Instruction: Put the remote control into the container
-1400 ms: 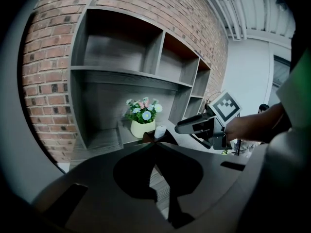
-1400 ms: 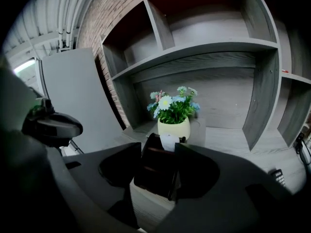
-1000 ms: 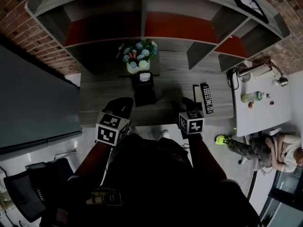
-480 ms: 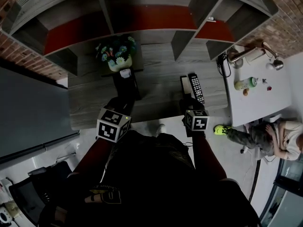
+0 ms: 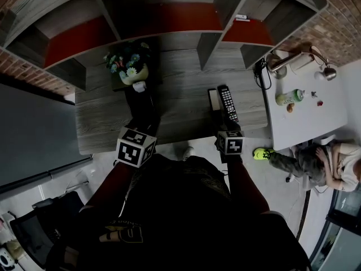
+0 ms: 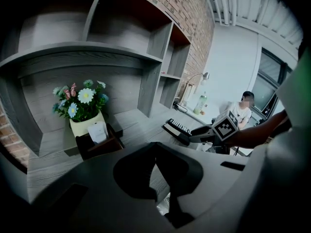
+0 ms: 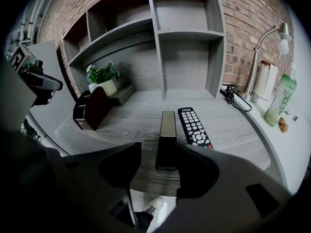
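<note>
The black remote control (image 5: 227,103) (image 7: 195,126) lies on the grey wooden desk (image 5: 180,117), with a narrow dark block (image 7: 166,139) right beside it on its left. A dark brown open box (image 5: 142,100) (image 6: 97,142) holding a white card stands further left, in front of a flower pot (image 5: 130,68). My right gripper (image 5: 228,127) (image 7: 160,171) hovers open at the desk's front edge, its jaws framing the block's near end without touching it. My left gripper (image 5: 142,130) (image 6: 155,152) is near the box, shut and holding nothing.
Grey shelves with red backs (image 5: 169,21) rise behind the desk. To the right stands a white table (image 5: 304,123) with a green bottle (image 5: 286,98) and a lamp (image 5: 316,66). A person (image 5: 316,168) sits near it. A dark panel (image 5: 34,134) is at the left.
The view has shifted so the desk sits further left and higher. My right gripper now lines up below the remote and block instead of left of them. The left gripper has hardly moved.
</note>
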A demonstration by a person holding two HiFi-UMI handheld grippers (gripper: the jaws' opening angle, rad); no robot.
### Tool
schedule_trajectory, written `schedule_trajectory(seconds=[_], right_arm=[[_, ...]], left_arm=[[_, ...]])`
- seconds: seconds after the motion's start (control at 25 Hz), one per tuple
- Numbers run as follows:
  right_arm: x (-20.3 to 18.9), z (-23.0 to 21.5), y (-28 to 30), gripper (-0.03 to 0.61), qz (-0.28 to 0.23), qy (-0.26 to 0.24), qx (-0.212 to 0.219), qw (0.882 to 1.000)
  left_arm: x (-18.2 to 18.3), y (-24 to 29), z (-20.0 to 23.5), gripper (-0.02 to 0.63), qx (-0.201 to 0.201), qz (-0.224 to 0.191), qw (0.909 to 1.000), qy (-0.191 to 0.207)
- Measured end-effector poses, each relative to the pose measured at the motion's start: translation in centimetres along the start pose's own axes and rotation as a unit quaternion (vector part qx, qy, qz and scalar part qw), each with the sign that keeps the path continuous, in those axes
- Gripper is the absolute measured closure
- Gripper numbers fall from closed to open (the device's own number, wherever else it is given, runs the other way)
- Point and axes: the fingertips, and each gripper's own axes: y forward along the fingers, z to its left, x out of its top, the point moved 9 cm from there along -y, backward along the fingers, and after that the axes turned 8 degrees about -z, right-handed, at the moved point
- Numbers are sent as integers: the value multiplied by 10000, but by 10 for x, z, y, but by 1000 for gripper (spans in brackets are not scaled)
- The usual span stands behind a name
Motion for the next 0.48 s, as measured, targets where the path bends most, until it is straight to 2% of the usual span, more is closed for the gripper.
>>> schedule_trajectory(seconds=[0.16,0.48], right_arm=[[-7,-7,3,360,255,-180,-156,9994],[-23,-15,19,360,544,-196,-141,9982]], left_arm=[[-1,3,-6,607,26,42,10000,3],[0,0,-7,607,202,66,9998,-9]])
